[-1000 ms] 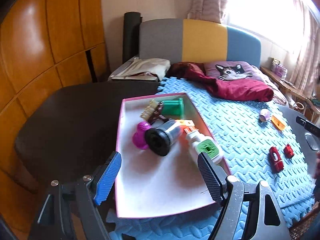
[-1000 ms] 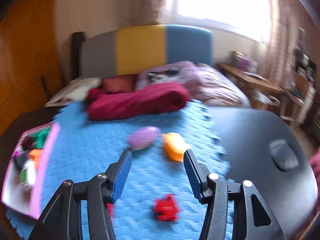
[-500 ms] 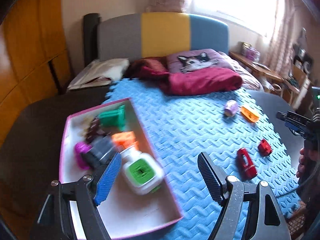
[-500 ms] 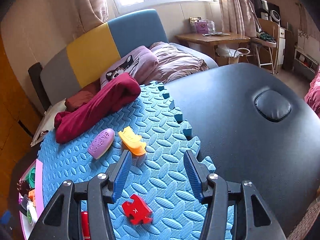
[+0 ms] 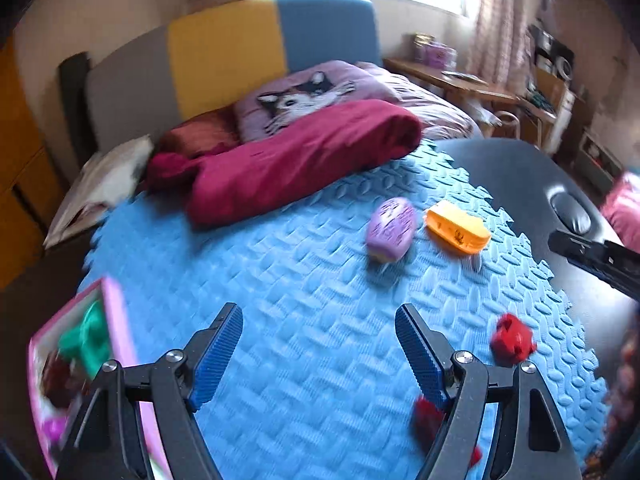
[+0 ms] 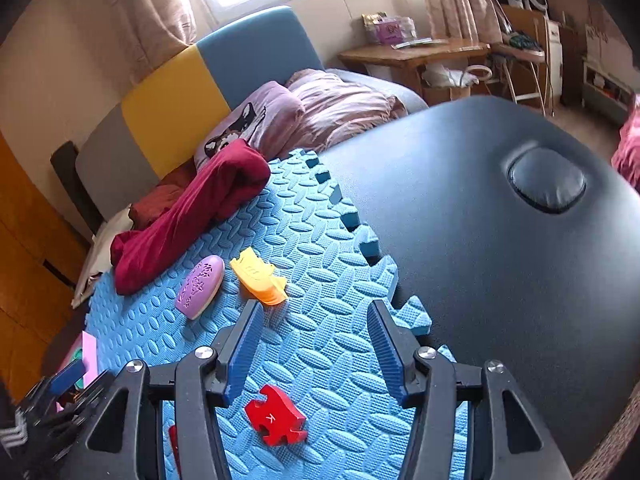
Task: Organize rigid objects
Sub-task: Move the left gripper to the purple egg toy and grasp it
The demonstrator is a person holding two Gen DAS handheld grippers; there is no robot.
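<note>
Left tongs [image 5: 320,354] spread wide over the blue embossed foam puzzle mat [image 5: 304,280], nothing between the blue ribbed pads. Right tongs [image 6: 314,346] parted more narrowly, also empty, hovering above the mat's jagged edge at lower centre of the right wrist view.

Beyond the left tongs, upper right of centre: a lilac oval plastic piece with a floral pattern [image 5: 391,229] lying just beside an orange moulded plastic piece [image 5: 457,231], apart. Lower right: a red wooden jigsaw-shaped block [image 5: 513,338], and another red object, blurred [image 5: 426,420], partly hidden behind the right-hand pad. At far left edge, a pink-rimmed shallow white tray [image 5: 116,320] holding a green plastic toy [image 5: 86,342] and other blurred pieces.

In the right wrist view, the red block [image 6: 275,414], marked with a small letter, low between the tongs' arms; the lilac piece [image 6: 200,286] and orange piece [image 6: 258,278] above the left pad.

Mat spread on a dark padded worktop [image 6: 500,260]. Crumpled crimson cloth [image 5: 288,164] along the mat's far edge. Behind, a bed with a cat-print pillow [image 5: 304,98] and a grey, yellow and blue headboard [image 5: 232,56]; a bright curtained window, a wooden desk [image 6: 416,50] at upper right.
</note>
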